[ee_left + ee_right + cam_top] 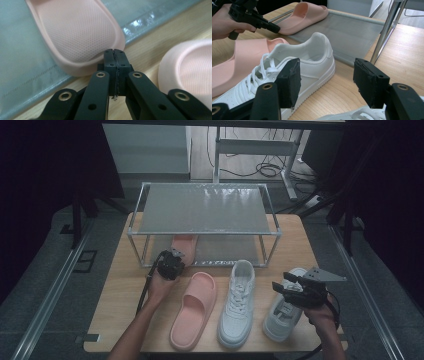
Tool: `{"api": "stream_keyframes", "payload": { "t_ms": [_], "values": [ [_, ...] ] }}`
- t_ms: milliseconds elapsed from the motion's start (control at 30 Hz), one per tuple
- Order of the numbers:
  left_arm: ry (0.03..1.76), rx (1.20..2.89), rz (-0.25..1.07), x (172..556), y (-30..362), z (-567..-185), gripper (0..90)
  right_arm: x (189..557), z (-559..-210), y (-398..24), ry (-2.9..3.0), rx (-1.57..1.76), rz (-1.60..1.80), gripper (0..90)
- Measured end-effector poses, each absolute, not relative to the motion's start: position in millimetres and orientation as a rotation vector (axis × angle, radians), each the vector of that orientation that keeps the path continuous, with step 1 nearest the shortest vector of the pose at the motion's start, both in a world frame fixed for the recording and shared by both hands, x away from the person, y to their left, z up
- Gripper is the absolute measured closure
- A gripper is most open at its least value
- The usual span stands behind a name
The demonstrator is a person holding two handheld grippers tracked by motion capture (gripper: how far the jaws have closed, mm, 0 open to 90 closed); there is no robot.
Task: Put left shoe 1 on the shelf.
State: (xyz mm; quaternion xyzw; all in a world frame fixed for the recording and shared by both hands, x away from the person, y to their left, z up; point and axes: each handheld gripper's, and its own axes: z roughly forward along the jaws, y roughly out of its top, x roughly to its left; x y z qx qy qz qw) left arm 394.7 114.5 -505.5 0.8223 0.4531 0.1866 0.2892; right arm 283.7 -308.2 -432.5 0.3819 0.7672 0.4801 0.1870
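Slipper [75, 32] lies on the lower shelf of the rack [205, 232] toward the counter's [295, 250] far edge, heel just ahead of the left gripper [115, 53], whose jaws are pressed together with nothing between them. Its long axis runs away from the gripper into the rack, so a straight push along that axis would seat it deeper. Right gripper [325, 80] hangs spread over the sneaker [294, 67] at the near right, well apart from the slipper; the left hand [159, 285] is nearer.

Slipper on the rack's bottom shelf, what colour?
Pale pink, the slipper with a finely dotted footbed; the left gripper view shows it best.
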Motion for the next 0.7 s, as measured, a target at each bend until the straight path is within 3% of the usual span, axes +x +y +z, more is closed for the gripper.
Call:
{"api": "stream_keyframes", "payload": {
  "t_ms": [700],
  "values": [
    [1.234, 2.178, 0.494, 402.3, 111.2, -508.5, 89.4, 283.6, -432.4, -308.0, 2.161, 1.072, 1.353, 39.3]
  ]
}}
